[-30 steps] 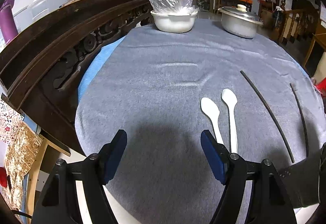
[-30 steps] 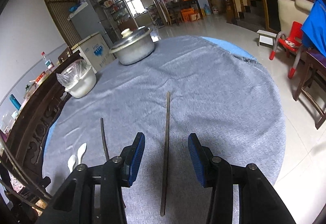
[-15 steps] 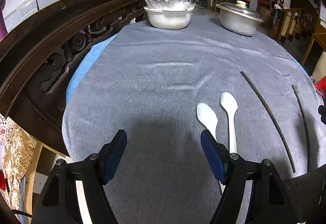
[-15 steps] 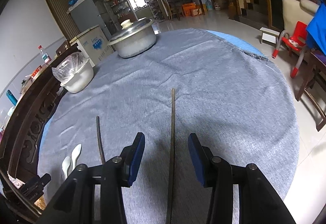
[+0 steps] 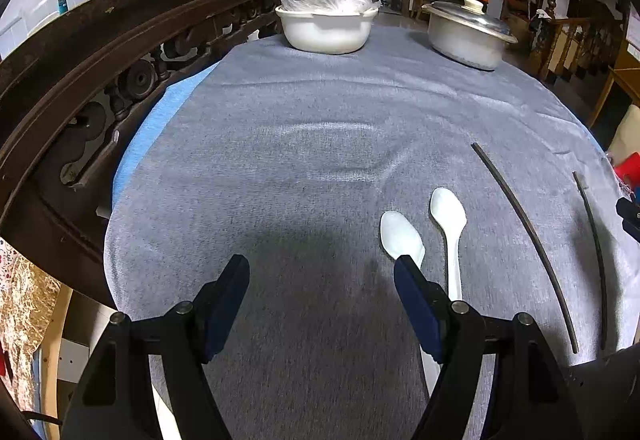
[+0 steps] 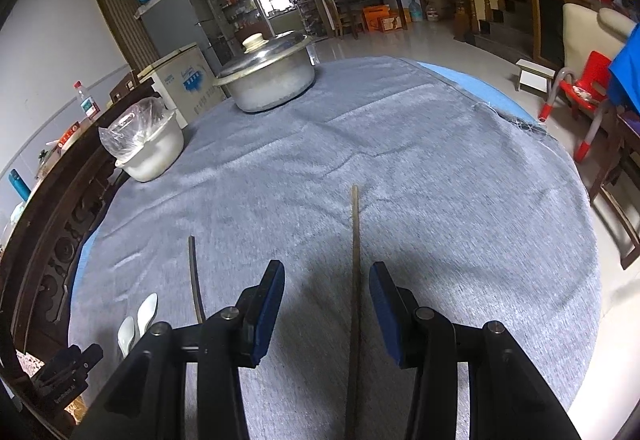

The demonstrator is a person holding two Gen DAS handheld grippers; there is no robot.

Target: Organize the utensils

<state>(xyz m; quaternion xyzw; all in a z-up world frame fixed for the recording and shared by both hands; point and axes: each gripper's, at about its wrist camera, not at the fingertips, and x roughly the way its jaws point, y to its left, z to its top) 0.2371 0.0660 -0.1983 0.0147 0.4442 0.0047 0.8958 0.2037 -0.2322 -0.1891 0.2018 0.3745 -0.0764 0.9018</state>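
near spoon (image 5: 400, 236) handle hidden behind left gripper's fingers (image 5: 416, 304), chopstick (image 6: 354, 280) cut off at bottom edge

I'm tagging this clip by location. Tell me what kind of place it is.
Probably a home's dining and living room: a round table under a grey cloth, a lidded pot, a fridge and a staircase.

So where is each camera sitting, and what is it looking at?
Left wrist: sits on the left gripper, looking down across the grey tablecloth at two white spoons; its own open fingers show.
Right wrist: sits on the right gripper, looking along a dark chopstick lying between its open fingers.
Shared: spoons, both chopsticks, the white bowl and the lidded pot.
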